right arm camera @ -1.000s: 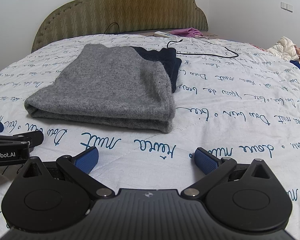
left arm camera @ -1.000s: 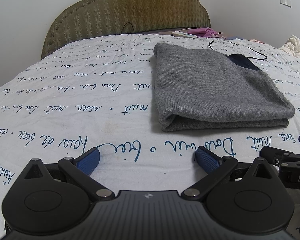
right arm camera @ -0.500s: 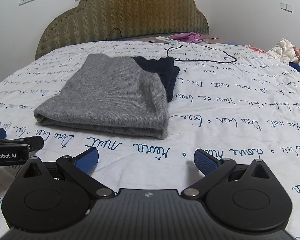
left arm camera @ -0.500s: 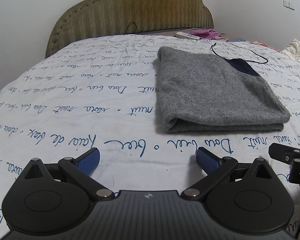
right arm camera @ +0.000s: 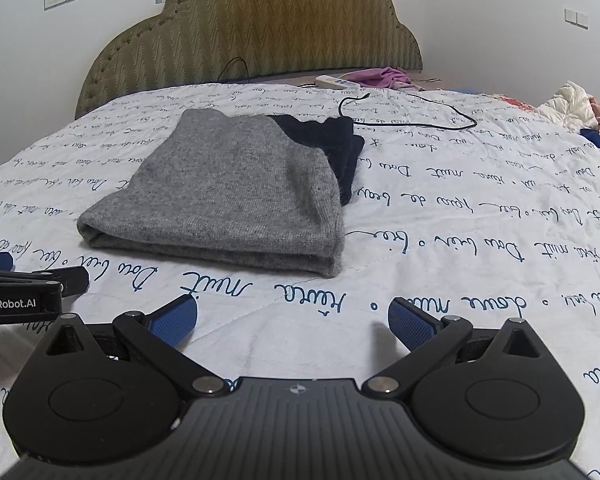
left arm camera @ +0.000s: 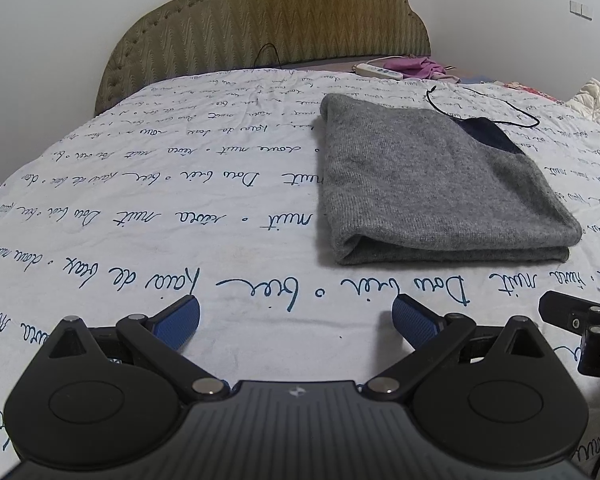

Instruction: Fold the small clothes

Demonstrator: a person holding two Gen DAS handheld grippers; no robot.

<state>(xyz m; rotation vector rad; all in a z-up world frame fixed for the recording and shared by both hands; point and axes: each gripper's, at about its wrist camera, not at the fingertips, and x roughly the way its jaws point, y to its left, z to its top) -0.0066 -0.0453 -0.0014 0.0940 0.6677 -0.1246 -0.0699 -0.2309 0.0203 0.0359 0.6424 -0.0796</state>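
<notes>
A grey knit garment (left arm camera: 432, 184) lies folded flat on the white bedspread, with a dark navy part (left arm camera: 488, 136) showing at its far right. In the right wrist view the grey garment (right arm camera: 236, 196) lies left of centre and the navy part (right arm camera: 332, 144) sticks out behind it. My left gripper (left arm camera: 296, 322) is open and empty, low over the bedspread, in front and left of the garment. My right gripper (right arm camera: 292, 320) is open and empty, in front and right of it. Each gripper shows at the edge of the other's view.
A black cable (right arm camera: 412, 114) lies on the bedspread (left arm camera: 148, 208) behind the garment. A white power strip (right arm camera: 336, 81) and pink cloth (right arm camera: 380, 76) sit near the padded headboard (left arm camera: 268, 28). Loose clothes (right arm camera: 576, 108) are piled at the far right.
Both grippers have drawn back from the folded garment and risen a little, so it looks farther away. Both stay open. The garment has not moved.
</notes>
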